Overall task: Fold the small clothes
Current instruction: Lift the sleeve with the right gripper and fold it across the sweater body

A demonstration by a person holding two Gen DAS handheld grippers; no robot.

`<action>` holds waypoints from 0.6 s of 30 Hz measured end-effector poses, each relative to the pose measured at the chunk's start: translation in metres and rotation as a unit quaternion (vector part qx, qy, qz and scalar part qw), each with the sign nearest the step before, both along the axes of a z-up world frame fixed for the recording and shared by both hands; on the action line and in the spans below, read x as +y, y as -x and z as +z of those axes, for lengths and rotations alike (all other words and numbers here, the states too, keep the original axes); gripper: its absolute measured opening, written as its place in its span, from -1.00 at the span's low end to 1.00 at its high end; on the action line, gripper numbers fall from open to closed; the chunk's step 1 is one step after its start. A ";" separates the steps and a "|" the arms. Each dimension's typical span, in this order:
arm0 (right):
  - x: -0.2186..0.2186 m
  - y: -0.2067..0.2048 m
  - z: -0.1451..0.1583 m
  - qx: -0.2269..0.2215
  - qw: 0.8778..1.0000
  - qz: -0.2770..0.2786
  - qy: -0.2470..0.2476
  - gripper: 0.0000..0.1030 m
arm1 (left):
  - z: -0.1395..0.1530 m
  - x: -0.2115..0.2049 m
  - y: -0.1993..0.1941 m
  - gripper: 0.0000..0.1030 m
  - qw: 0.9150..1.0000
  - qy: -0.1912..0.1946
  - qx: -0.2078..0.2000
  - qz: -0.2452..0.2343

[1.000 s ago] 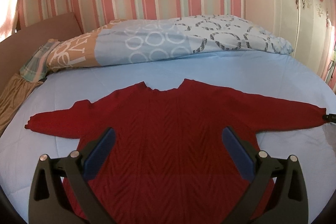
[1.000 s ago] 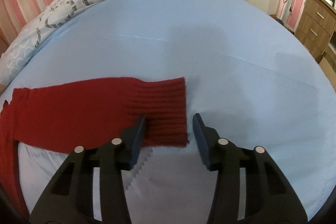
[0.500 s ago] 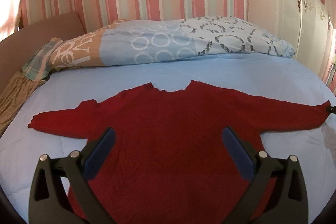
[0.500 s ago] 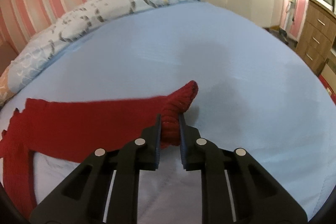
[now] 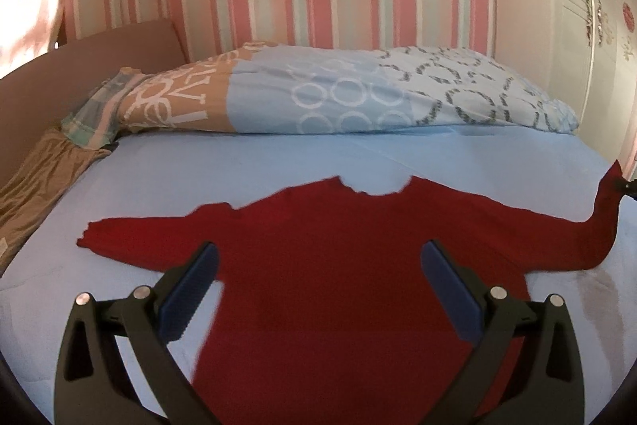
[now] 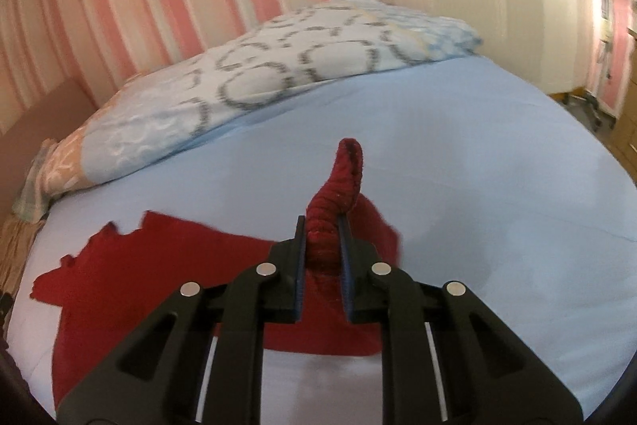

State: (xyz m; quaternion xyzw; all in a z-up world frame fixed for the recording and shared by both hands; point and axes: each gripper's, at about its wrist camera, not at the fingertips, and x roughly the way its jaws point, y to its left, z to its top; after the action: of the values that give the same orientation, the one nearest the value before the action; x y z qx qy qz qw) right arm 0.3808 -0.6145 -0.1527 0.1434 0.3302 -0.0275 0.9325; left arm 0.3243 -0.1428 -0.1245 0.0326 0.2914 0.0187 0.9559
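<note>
A red knitted sweater lies flat on the blue bed sheet, neck away from me, both sleeves spread sideways. My left gripper is open and empty above the sweater's body. My right gripper is shut on the cuff of the right sleeve and holds it lifted off the sheet. In the left wrist view that sleeve end rises at the far right edge. The sweater's body also shows in the right wrist view.
A rolled duvet with ring patterns lies across the far side of the bed. A brown headboard and tan cloth are at the left. A white wardrobe stands at the right, and a wooden dresser further right.
My right gripper closed on the sleeve cuff and lifted it up off the sheet, pulling it inward. My left gripper rose and tilted a little, staying open.
</note>
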 end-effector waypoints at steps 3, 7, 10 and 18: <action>0.041 -0.016 0.001 -0.002 1.000 0.024 -0.011 -0.72 | 0.003 0.021 -0.003 0.97 1.000 0.001 0.001 0.008; 0.099 -0.036 -0.004 0.001 0.998 0.057 -0.016 -0.72 | 0.009 0.053 -0.005 0.97 1.000 0.000 -0.005 0.021; 0.144 -0.053 -0.011 0.006 0.996 0.082 -0.021 -0.72 | 0.010 0.075 -0.007 0.97 1.000 -0.001 -0.007 0.031; 0.262 -0.090 -0.035 0.020 0.988 0.150 -0.031 -0.72 | 0.004 0.134 -0.011 0.97 0.998 0.002 0.002 0.055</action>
State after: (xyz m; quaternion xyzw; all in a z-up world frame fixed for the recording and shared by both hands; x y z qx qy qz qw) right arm 0.4708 -0.3522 -0.1873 0.1209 0.3675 0.1203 0.9142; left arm 0.3352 -0.0085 -0.1200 0.0149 0.2943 0.0705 0.9530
